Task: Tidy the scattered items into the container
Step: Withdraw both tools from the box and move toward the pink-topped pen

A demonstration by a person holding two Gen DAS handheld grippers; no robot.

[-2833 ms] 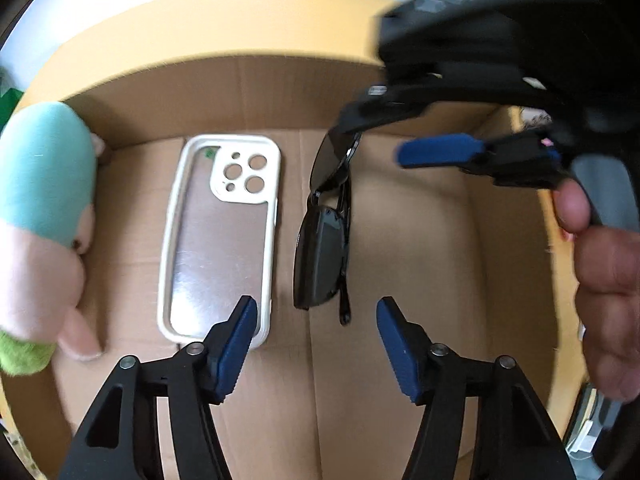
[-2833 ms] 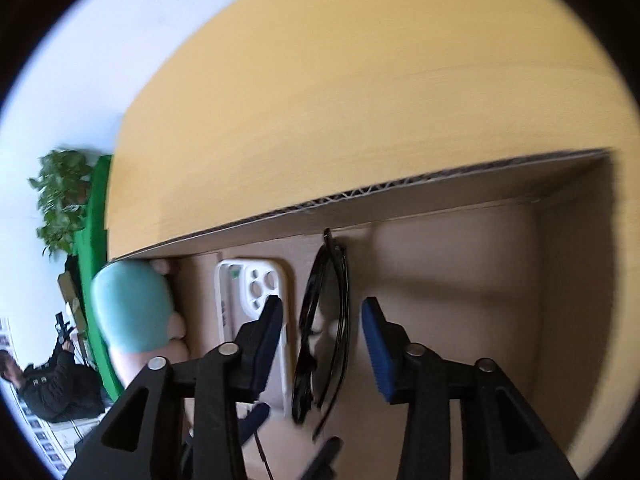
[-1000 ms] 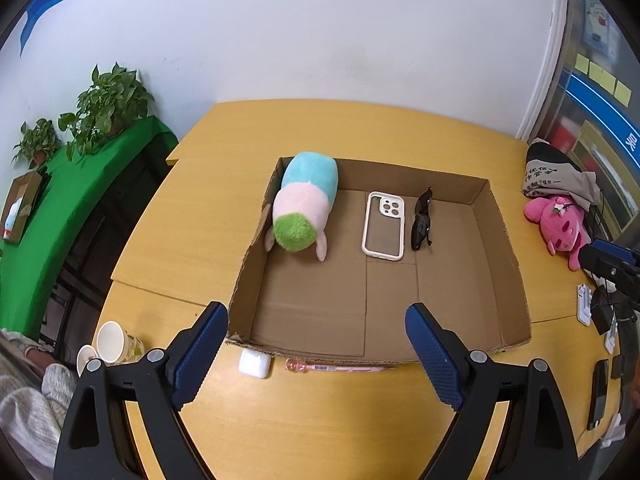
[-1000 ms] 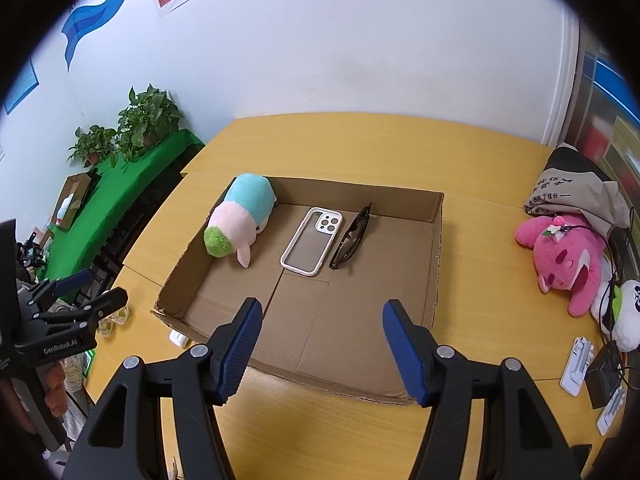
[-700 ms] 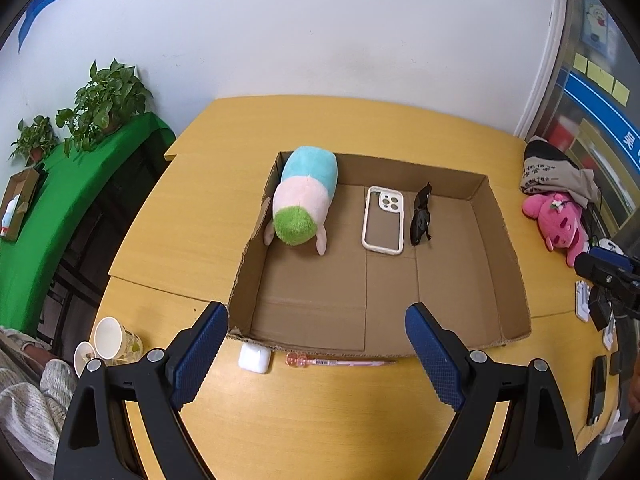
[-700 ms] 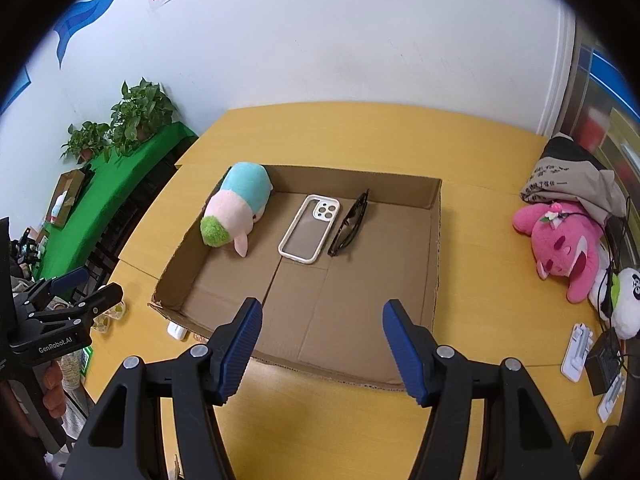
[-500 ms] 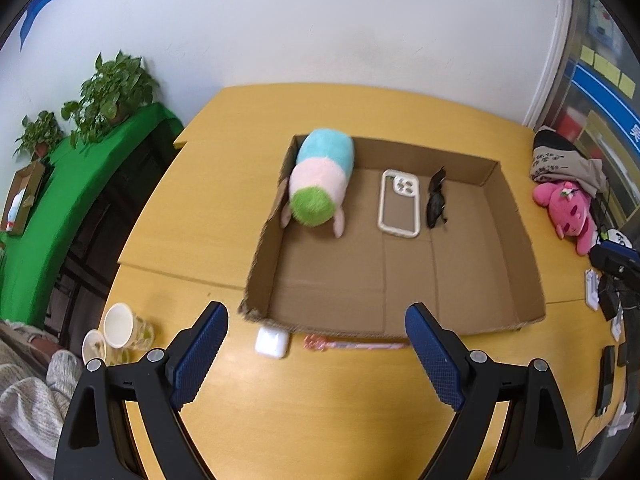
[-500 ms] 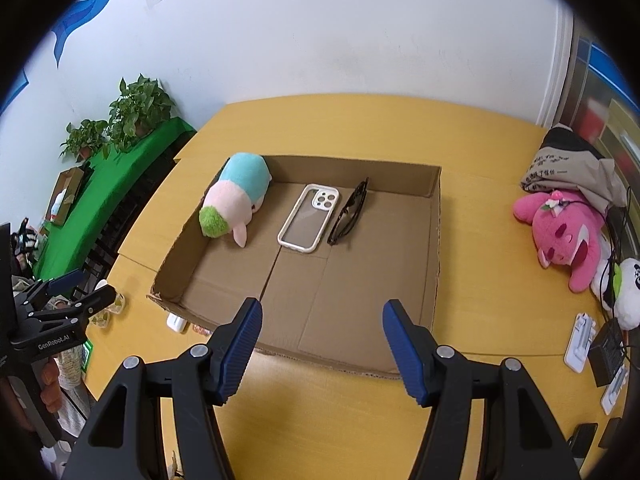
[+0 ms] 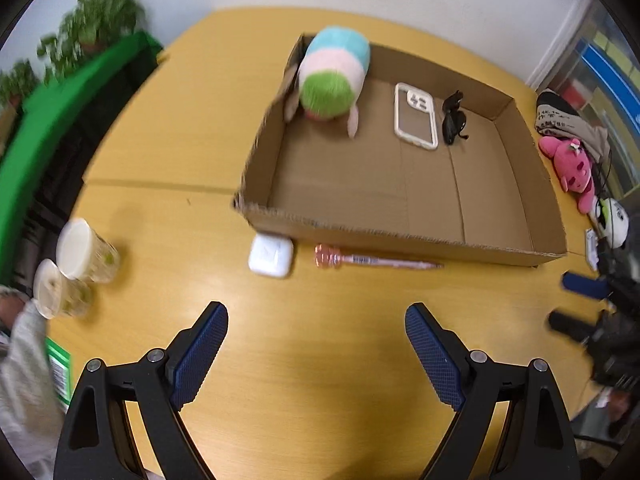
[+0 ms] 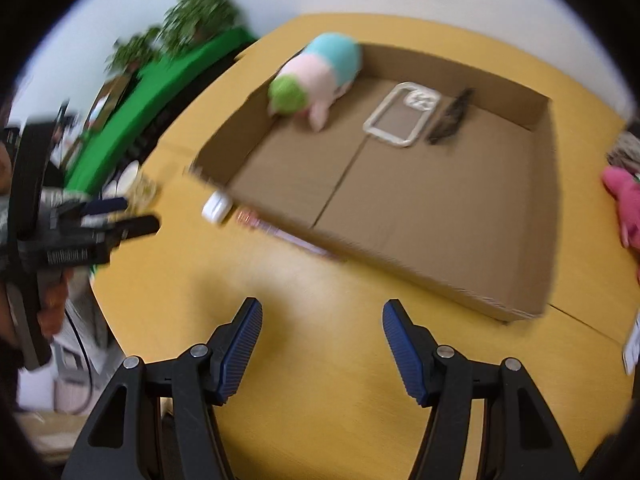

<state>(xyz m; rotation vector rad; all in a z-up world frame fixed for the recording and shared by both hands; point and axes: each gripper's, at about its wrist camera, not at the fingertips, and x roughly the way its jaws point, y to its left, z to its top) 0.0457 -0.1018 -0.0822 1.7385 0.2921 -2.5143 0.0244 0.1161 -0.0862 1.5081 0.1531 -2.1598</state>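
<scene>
A shallow cardboard box sits on the yellow table. Inside it lie a plush toy, a white phone case and black sunglasses. Outside, against the box's near wall, lie a white earbud case and a pink pen. My left gripper is open and empty above the table, short of the earbud case and pen. My right gripper is open and empty, short of the box.
Two paper cups stand near the table's left edge. A pink plush, a folded cloth and small gadgets lie right of the box. A green-covered bench with plants is on the left.
Both grippers have dropped lower and nearer the table in front of the box; the view has swung left. Both stay open and empty. Earlier the sunglasses were let go in the box.
</scene>
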